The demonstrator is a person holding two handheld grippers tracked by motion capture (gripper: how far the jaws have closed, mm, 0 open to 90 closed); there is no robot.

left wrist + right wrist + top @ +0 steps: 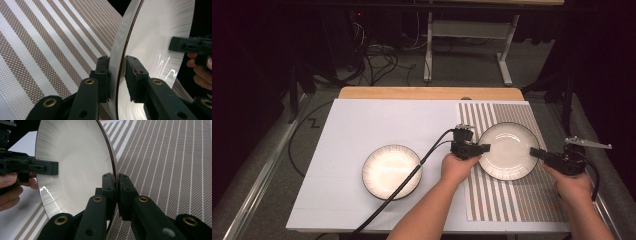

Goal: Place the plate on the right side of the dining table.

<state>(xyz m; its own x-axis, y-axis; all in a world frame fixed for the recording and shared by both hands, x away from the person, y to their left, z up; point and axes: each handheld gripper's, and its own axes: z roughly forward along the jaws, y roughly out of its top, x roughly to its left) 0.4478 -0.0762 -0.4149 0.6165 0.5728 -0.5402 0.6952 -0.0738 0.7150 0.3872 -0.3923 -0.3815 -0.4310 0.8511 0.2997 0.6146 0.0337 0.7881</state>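
Observation:
A white plate with a dark rim (507, 150) is held from both sides over the brown-and-white striped placemat (512, 200). My left gripper (486, 148) is shut on its left rim. In the left gripper view, the plate (155, 30) stands edge-on between the pads, and my left gripper (117, 62) has one pad on its underside and one on its face. My right gripper (534, 151) is shut on the opposite rim. In the right gripper view, my right gripper (116, 180) pinches the plate (75, 157) tightly.
A second white plate (392, 171) lies on the white sheet (352, 130) left of centre, with the left gripper's black cable (402, 185) running across it. The wooden table edge (427, 93) is at the back. Beyond it are floor cables and a desk frame (467, 30).

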